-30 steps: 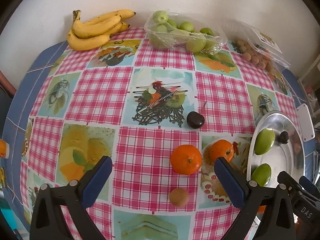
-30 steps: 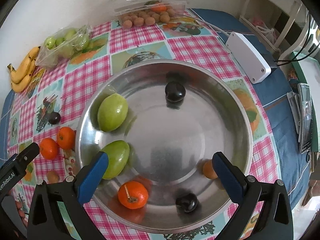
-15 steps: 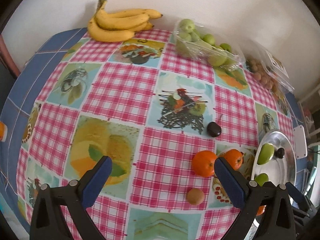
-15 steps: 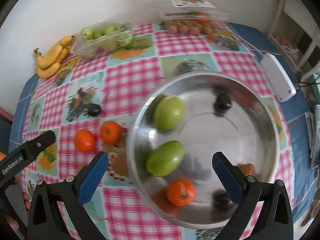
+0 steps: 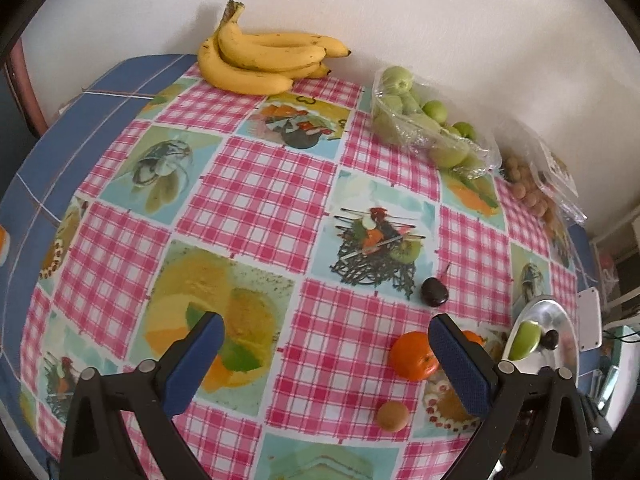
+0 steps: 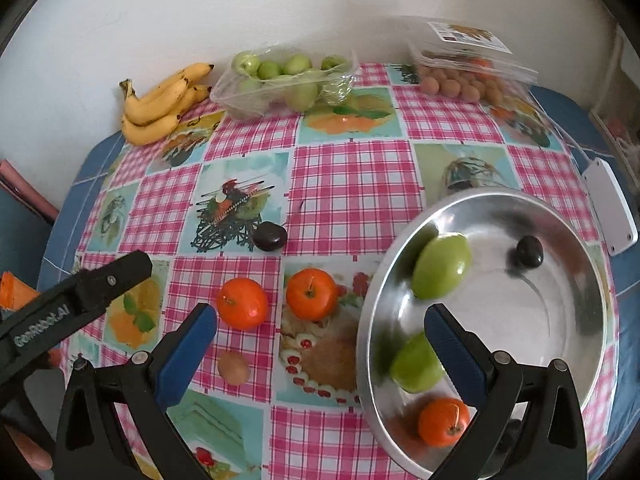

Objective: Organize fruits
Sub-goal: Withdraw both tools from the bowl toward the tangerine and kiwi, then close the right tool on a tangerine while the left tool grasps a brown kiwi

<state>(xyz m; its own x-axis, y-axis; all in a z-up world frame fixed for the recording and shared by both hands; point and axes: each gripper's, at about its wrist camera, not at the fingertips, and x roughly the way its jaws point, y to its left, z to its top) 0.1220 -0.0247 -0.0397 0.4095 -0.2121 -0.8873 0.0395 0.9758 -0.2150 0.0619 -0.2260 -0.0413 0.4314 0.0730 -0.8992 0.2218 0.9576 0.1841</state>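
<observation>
Left wrist view: the left gripper [image 5: 326, 354] hovers over the checked counter [image 5: 256, 196], fingers spread wide and empty; a tangerine [image 5: 413, 355], a dark plum [image 5: 434, 291] and a small brown fruit [image 5: 392, 416] lie loose near its right finger, bananas [image 5: 264, 62] by the wall.

Right wrist view: the right gripper [image 6: 320, 346], fingers wide and empty, hangs between two tangerines [image 6: 242, 303] on the counter and the steel bowl [image 6: 576, 320] holding two green fruits [image 6: 441, 266], a plum and a tangerine.

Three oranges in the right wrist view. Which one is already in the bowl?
The orange at the bowl's near rim, beside the right tool's right finger. The other two oranges sit on the tablecloth, left of the bowl.
</observation>
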